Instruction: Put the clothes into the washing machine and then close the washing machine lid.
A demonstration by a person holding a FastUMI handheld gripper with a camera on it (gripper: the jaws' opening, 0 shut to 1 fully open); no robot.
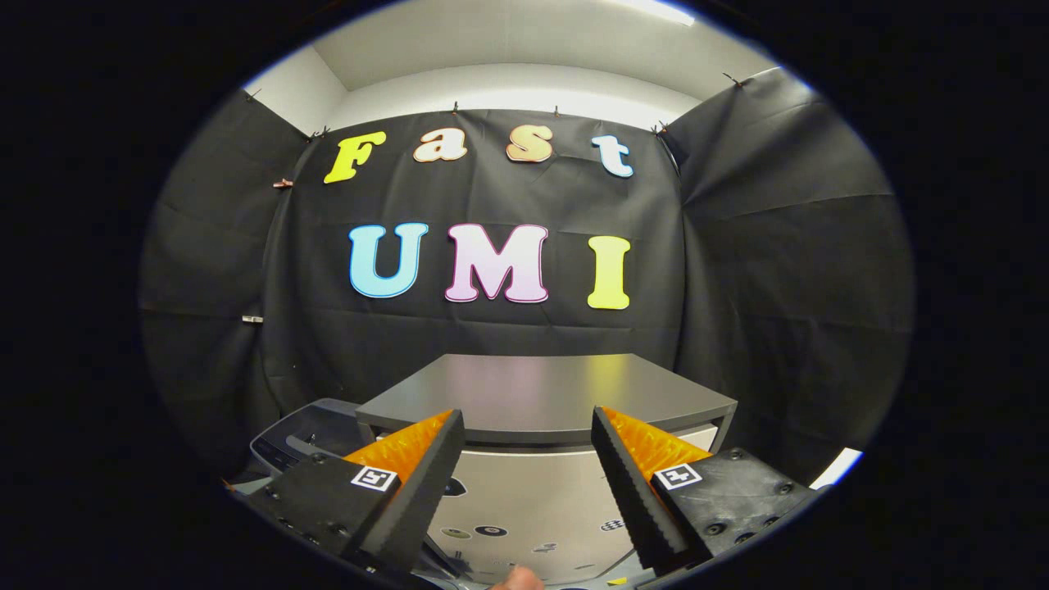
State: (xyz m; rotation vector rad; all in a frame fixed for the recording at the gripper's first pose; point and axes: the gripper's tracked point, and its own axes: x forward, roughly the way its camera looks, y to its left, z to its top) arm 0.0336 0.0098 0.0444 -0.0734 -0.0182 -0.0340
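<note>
Fingers [426, 475] of the hand-held gripper [529, 471] stand spread wide apart, with nothing between them; each carries a ridged inner face and a small square black-and-white marker tag on its base. Between and just beyond the fingertips stands the washing machine [524, 500], a pale grey box-shaped appliance whose front face shows through the gap between the fingers, with several small round and oval stickers or marks low on that face. Its lid, a flat dark grey glossy panel [549, 393], lies roughly level across the top of the machine, just beyond the fingertips, and reflects soft light. Beside the machine, behind the base of the left finger, sits a dark rounded object with a lighter rim [303, 438]; what it is cannot be told. At the near edge, below the gap between the fingers, a small part of a person's fingertip [516, 580] shows. Behind the machine hangs the black cloth wall [770, 246] of the booth, creased and pinned along its top, with a white wall and ceiling [524, 49] above it. Whether clothes lie inside the machine cannot be told.
</note>
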